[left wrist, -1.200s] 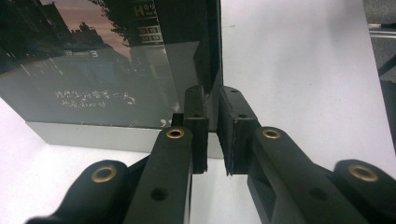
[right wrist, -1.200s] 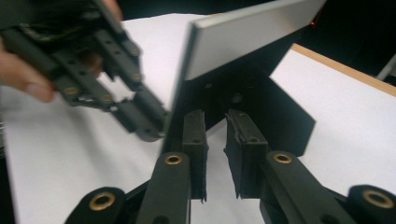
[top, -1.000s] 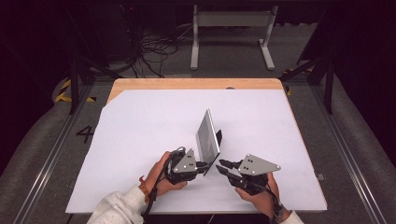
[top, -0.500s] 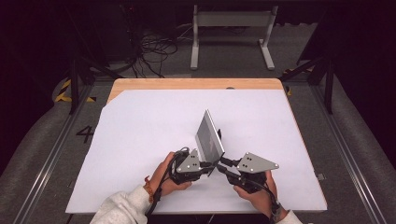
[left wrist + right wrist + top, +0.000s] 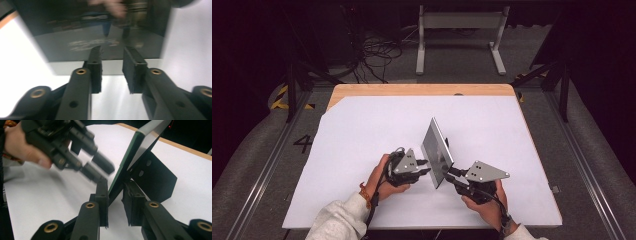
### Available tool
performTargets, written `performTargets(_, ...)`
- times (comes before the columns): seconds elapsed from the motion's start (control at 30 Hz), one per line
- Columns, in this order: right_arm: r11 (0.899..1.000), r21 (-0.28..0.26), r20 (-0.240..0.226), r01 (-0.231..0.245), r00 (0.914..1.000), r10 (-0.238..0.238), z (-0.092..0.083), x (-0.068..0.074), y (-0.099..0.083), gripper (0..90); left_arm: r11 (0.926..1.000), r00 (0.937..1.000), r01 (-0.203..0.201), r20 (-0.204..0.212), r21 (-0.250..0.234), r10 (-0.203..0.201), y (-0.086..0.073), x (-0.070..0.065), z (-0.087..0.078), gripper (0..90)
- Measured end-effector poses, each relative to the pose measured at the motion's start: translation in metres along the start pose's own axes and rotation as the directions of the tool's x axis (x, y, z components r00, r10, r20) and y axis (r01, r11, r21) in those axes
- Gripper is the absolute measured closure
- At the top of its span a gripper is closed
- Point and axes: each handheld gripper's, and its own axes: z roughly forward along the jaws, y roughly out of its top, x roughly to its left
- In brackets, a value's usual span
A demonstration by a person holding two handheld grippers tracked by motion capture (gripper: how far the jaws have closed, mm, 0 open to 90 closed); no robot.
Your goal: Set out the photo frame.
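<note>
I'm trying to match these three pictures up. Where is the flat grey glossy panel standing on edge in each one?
High view: flat grey glossy panel at centre, tilted, between both tongs.
Left gripper view: fills the upper middle, beyond the jaws.
Right gripper view: upper centre-right, lower edge between the jaws.
Shared landmark: the white table sheet.

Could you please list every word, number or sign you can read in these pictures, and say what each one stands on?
"4": a dark numeral on the grey floor to the left of the table.
Blurred light lettering shows on the dark face of the tablet in the left gripper view: too smeared to read.
Nothing else is legible.
</note>
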Motion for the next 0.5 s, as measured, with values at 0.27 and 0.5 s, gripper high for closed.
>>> performTargets(0.27, 1.000, 0.012, 0.024, -0.019, 0.9995, 0.019, 0.000, 0.003, -0.003, 74.2, 0.9989, 0.9978, 0.040, -0.053, 0.026, -0.039, -0.009, 0.020, 0.001, 57.8)
performTargets(0.5, 0.998, 0.004, 0.029, -0.058, 0.9979, 0.058, 0.008, 0.006, 0.000, 63.1, 0.9987, 0.9981, 0.044, -0.045, 0.025, -0.043, -0.008, 0.020, 0.002, 53.5)
